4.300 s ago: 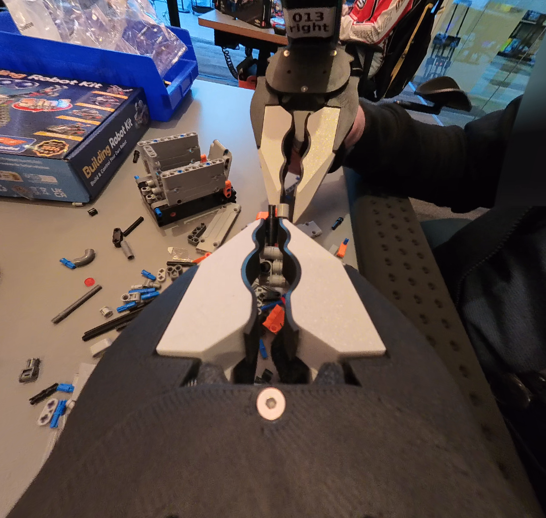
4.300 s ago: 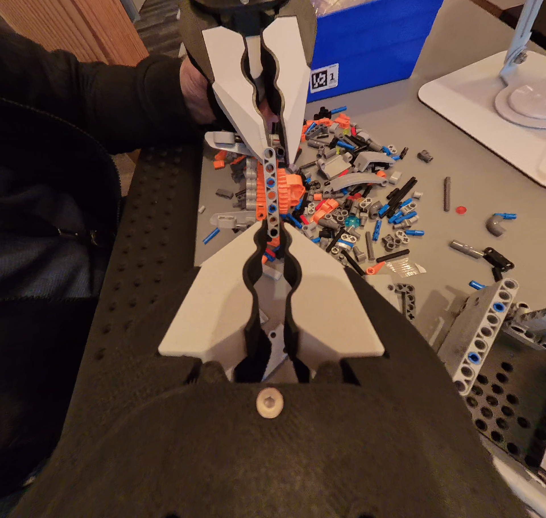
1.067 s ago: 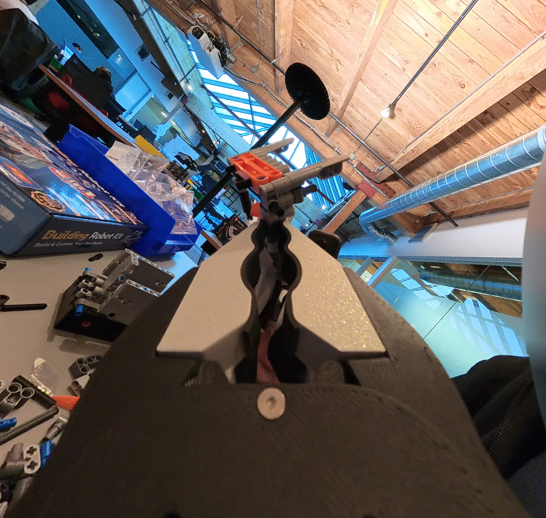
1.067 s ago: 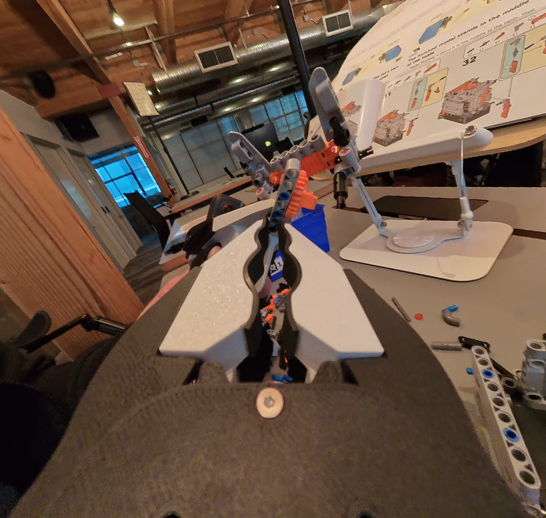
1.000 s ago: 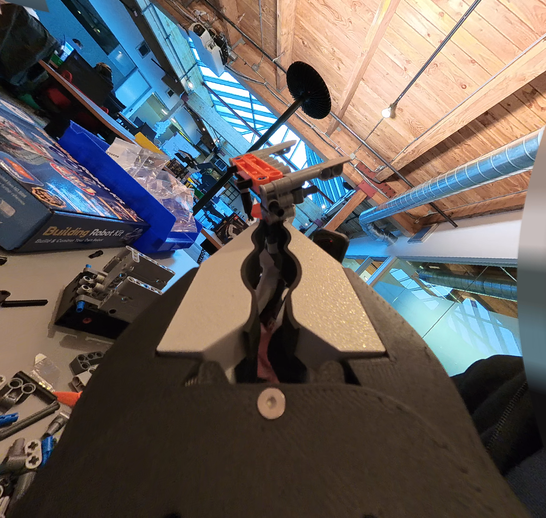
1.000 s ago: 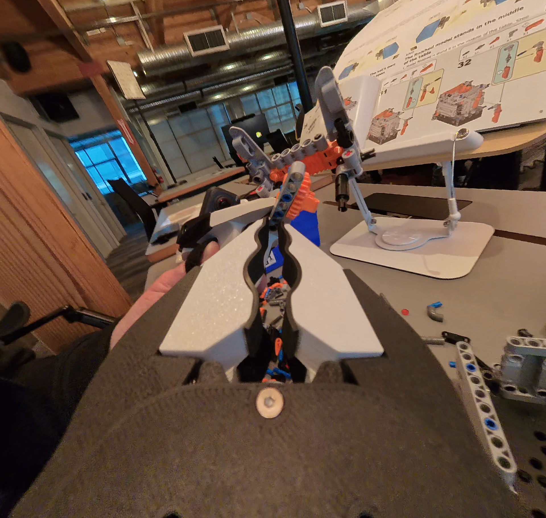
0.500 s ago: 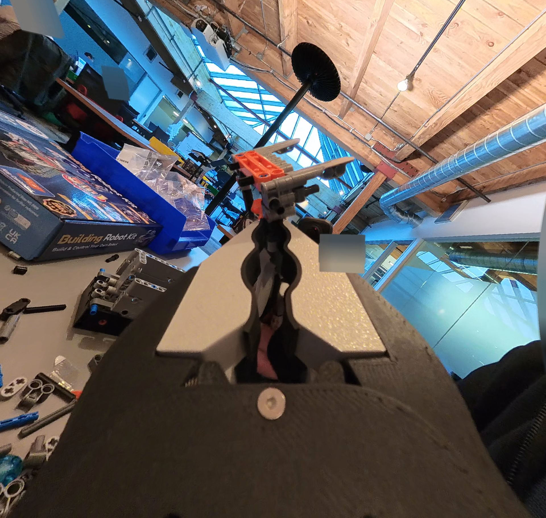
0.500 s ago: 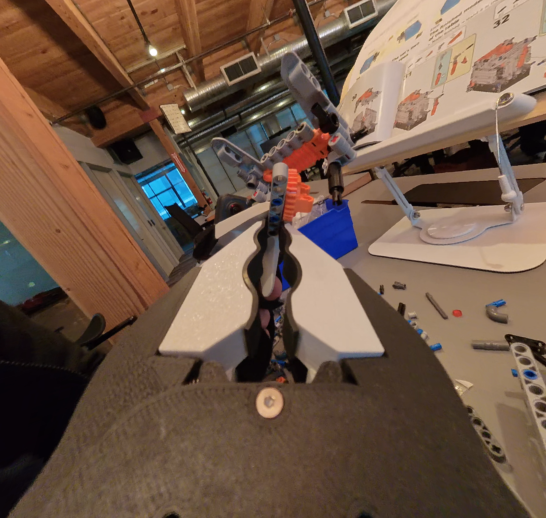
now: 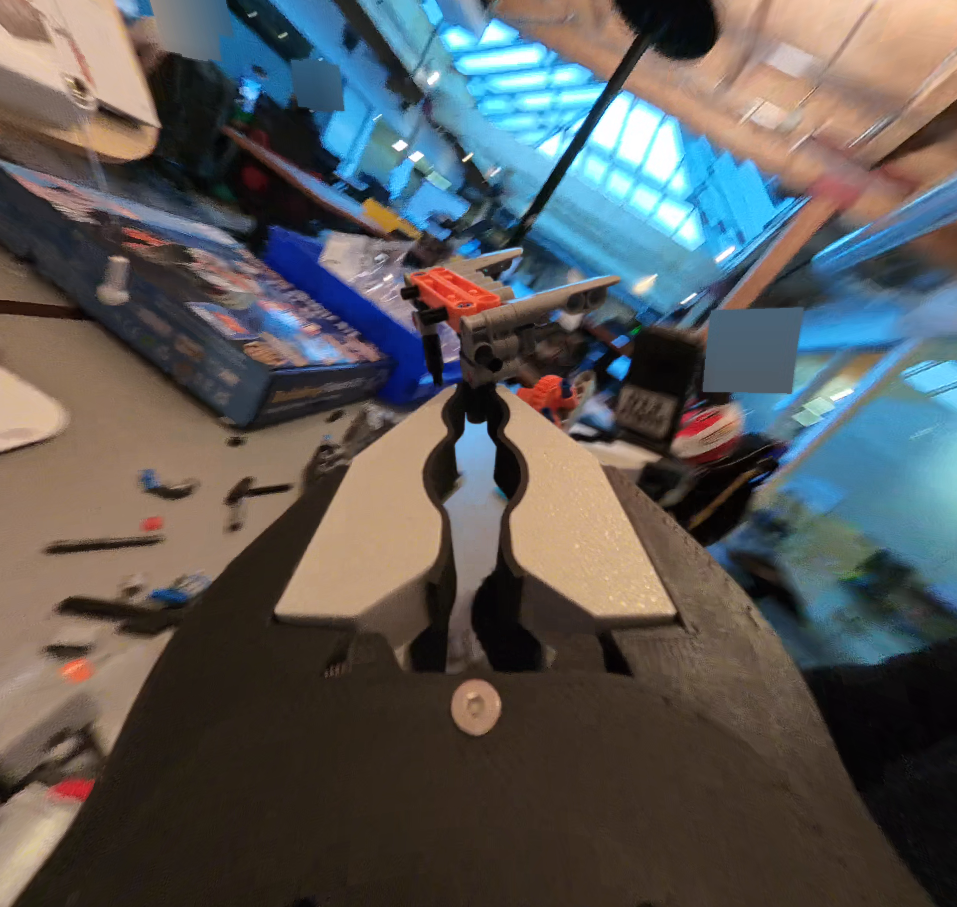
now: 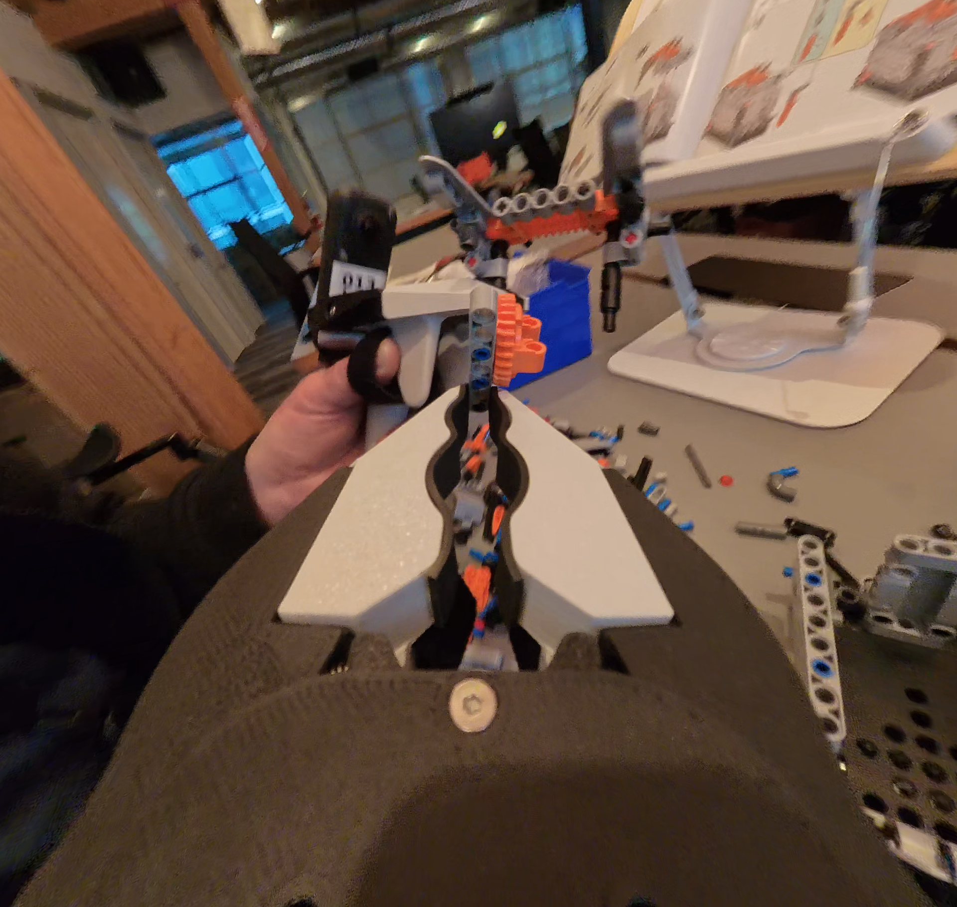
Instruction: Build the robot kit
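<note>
**Both grippers tip down, each with its piece**

Half a second ago both cameras look up at the wood roof. Now they point lower, more of the worktop (image 10: 777,468) shows, and both pictures are smeared, so the grippers are moving fast.

The left gripper (image 9: 476,400) has its jaws pressed on a thin black peg under a small build (image 9: 497,312) of grey and orange parts. The build stands up past the tips, as it did before. Far left of it lie a dark box (image 9: 207,323) and a blue bin (image 9: 336,281). Little loose parts (image 9: 103,545) are spread on the near left of the worktop.

The right gripper (image 10: 479,395) has its jaws pinching a grey beam (image 10: 479,333) that points straight up. An orange gear (image 10: 510,338) sits on the beam's right side. This grip is the same as before too.

In the right view the build is just above and behind the top of the beam, and a hand (image 10: 321,431) holds the left gripper on the left. The two pieces are near each other. I cannot tell if they touch.

Far right, a booklet (image 10: 777,53) rests on a white stand (image 10: 777,364). Near right lie a long grey beam (image 10: 818,639) and a grey block (image 10: 916,587).
</note>
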Motion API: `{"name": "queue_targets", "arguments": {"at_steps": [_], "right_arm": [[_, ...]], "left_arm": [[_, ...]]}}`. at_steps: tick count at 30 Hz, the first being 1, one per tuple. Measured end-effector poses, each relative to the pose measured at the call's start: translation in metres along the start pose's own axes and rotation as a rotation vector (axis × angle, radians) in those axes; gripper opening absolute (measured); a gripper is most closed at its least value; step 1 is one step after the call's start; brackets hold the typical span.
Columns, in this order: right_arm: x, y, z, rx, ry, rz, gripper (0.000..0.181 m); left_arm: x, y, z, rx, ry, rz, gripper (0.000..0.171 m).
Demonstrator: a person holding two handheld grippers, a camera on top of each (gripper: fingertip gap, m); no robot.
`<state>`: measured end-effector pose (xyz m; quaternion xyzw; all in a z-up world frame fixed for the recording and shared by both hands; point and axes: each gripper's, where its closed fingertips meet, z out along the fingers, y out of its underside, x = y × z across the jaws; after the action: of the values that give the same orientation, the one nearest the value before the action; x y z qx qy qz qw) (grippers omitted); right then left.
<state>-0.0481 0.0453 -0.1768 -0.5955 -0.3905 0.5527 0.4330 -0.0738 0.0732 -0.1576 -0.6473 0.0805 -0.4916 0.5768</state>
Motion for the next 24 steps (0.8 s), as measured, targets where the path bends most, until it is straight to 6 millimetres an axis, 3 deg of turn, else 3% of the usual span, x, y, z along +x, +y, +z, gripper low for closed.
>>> {"name": "queue_targets", "arguments": {"at_steps": [6, 14, 18, 24], "right_arm": [[0.002, 0.014, -0.013, -0.058, -0.068, 0.068, 0.005], [0.006, 0.024, -0.028, -0.111, -0.096, 0.097, 0.005], [0.012, 0.032, -0.035, -0.151, -0.07, 0.084, 0.005], [0.016, 0.044, -0.039, -0.216, -0.048, 0.057, 0.005]], "left_arm": [[-0.018, 0.037, -0.011, -0.227, -0.07, 0.049, 0.005], [-0.045, 0.083, -0.025, -0.534, -0.239, 0.315, 0.005], [-0.036, 0.105, -0.026, -0.653, -0.207, 0.442, 0.005], [-0.028, 0.112, -0.029, -0.807, -0.286, 0.795, 0.004]]}}
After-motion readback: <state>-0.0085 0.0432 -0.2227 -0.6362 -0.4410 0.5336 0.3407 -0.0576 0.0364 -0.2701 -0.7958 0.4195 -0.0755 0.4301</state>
